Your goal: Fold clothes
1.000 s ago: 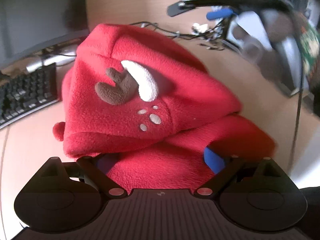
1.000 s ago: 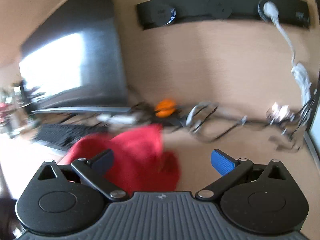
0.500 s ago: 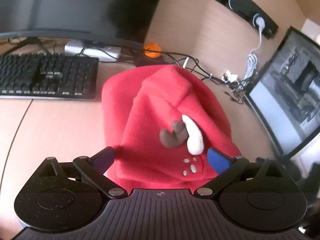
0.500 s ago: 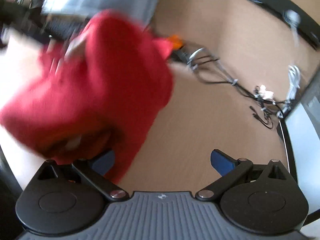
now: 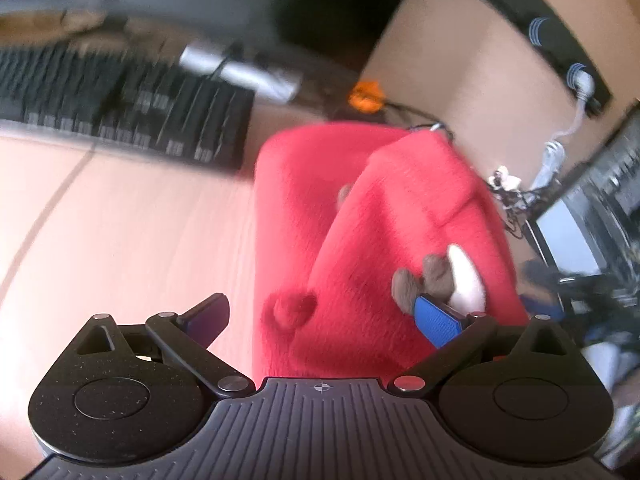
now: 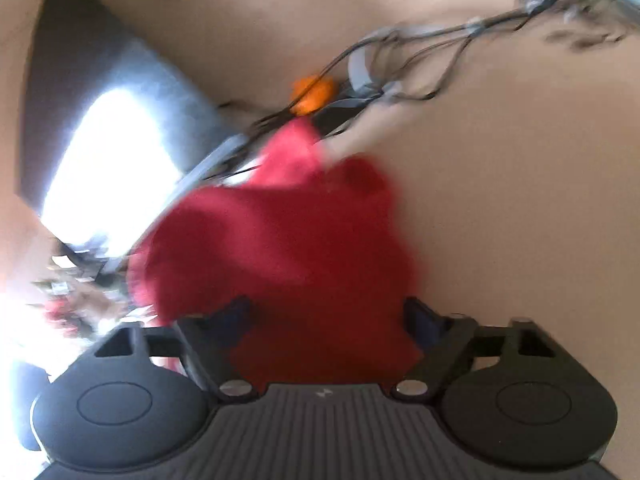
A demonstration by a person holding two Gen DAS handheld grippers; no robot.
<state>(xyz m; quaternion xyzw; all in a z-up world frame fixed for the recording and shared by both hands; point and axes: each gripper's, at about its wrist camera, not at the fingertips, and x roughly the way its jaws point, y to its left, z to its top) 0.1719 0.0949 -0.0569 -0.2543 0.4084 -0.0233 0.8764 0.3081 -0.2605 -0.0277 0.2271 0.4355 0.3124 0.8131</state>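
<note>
Work surface: one light wooden desk (image 5: 120, 220), backed by a wooden wall panel (image 6: 500, 160).

Display: one dark monitor (image 6: 100, 120) stands at the rear; its screen carries a bright glare in the right wrist view. A second screen edge (image 5: 572, 232) shows at the right of the left wrist view.

Garment: one red fleece garment (image 5: 360, 220). It lies bunched on the desk, right of the keyboard and in front of the cable cluster. The fabric is thick, fuzzy and uniformly red. Appliqué detail on its upper fold: one brown antler-like patch (image 5: 420, 284), one white horn-like patch (image 5: 466, 280). One small red pompom (image 5: 290, 306) sits at its near left edge. In the right wrist view the garment (image 6: 288, 240) appears as a blurred red mass reaching back to the gripper body.

Keyboard: one black keyboard (image 5: 120, 108), blurred, left of the garment.

Grippers: two.
- Left gripper (image 5: 320, 320): fingers spread wide, released. The garment's near edge lies between them; neither pad presses it.
- Right gripper (image 6: 332, 316): fingers apart, with red fabric filling the gap. Motion blur prevents confirming whether the pads clamp the fabric; grip state cannot be told.

Cables: a tangle of several dark and grey cables (image 6: 420, 60) along the wall; exact count unreadable.

Small item: one orange object (image 6: 312, 94) among the cables, just behind the garment.
</note>
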